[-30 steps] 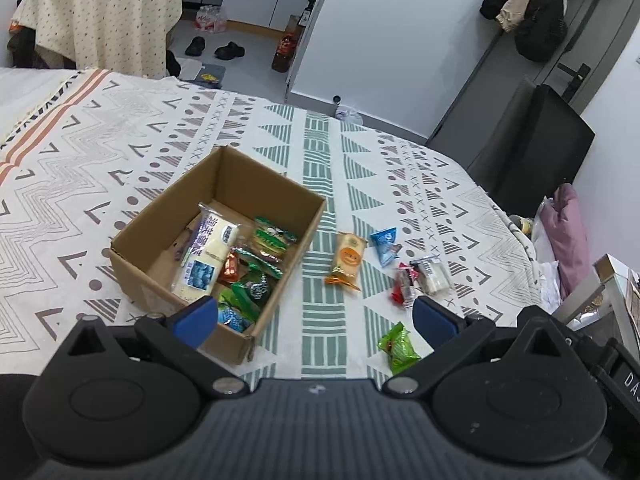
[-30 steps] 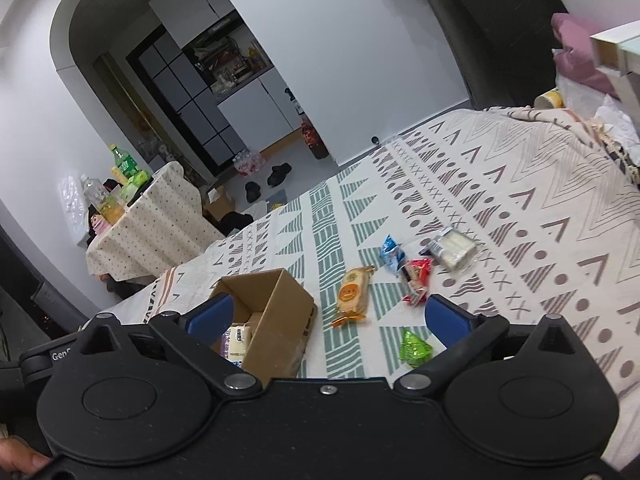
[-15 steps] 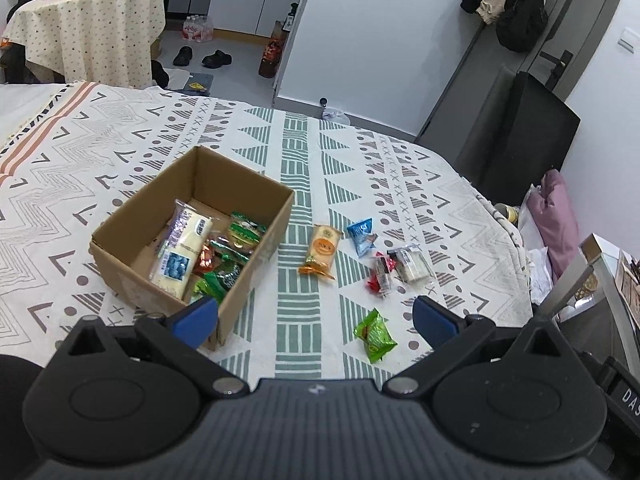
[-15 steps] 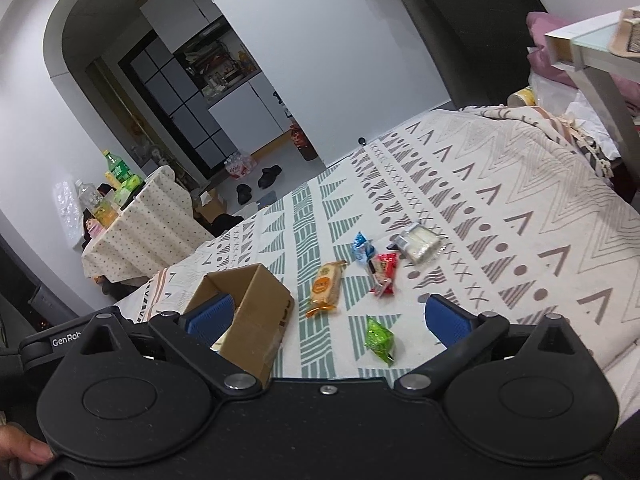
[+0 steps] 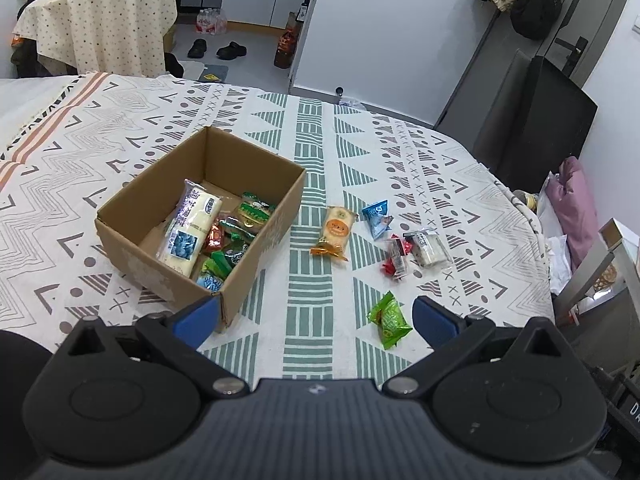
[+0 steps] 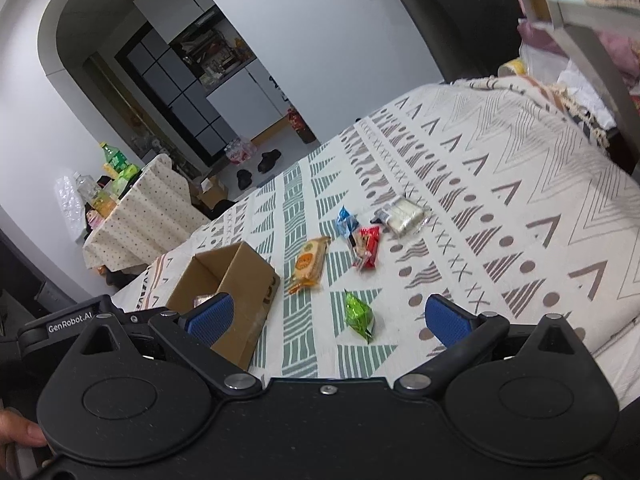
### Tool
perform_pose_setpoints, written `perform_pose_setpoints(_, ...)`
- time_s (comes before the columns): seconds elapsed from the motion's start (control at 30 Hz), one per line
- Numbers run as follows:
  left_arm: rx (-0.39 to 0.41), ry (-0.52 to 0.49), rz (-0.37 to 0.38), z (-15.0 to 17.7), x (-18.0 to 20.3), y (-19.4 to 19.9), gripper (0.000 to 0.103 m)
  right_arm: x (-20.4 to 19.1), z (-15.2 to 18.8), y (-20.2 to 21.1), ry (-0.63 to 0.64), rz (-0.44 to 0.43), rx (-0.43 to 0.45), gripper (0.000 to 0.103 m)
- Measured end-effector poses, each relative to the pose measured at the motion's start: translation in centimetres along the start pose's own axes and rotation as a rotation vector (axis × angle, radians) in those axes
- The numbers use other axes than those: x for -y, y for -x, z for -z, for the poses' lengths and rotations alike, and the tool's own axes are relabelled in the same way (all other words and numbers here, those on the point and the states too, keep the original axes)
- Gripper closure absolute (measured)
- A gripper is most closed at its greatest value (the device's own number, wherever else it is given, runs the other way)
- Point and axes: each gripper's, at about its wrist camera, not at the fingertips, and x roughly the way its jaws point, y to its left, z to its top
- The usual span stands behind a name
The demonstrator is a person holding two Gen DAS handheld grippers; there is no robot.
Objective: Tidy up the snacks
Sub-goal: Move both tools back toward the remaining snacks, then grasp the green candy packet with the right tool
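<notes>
A cardboard box point(image 5: 264, 236) point(image 6: 248, 280) sits on the patterned cloth and holds several wrapped snacks, among them a long white pack point(image 5: 190, 226). Loose on the cloth to its right lie an orange pack point(image 5: 335, 232) point(image 6: 309, 262), a blue triangular pack point(image 5: 377, 216) point(image 6: 345, 220), a red pack point(image 5: 396, 258) point(image 6: 366, 250), a clear white pack point(image 5: 428, 248) point(image 6: 402, 214) and a green pack point(image 5: 389, 320) point(image 6: 359, 314). My left gripper point(image 5: 316, 316) is open and empty, held back above the near edge. My right gripper point(image 6: 326, 314) is open and empty, with the green pack showing between its fingers.
The patterned cloth point(image 5: 360, 152) covers a wide surface that drops off at the right. A black chair point(image 5: 532, 120) stands beyond the far right edge. A dotted-cloth table point(image 5: 100, 20) with bottles stands at the back left. A pale shelf edge point(image 6: 580, 12) juts in at the right.
Both grippers have pulled back and away from the box and the snacks, which look smaller and further off. Both stay open. The snacks have not moved.
</notes>
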Motion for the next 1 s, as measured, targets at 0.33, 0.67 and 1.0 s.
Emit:
perform_pose_setpoints(0.33,-0.005,-0.050,0.030,0.7,1.0,-2.5,0.003,2.0,1.1,-3.1,-0.022,-0.032,-0.047,0.002)
perform_pose_setpoints(0.67,-0.059,-0.059,0.062,1.1,2.2,-7.0,0.021,2.5,0.5,-7.8,-0.027,-0.039,-0.088,0.012)
perform_pose_setpoints(1.0,-0.086,-0.011,0.045,0.2,2.0,-10.8,0.028,2.4,0.3,-12.0,-0.009,-0.021,-0.140,0.017)
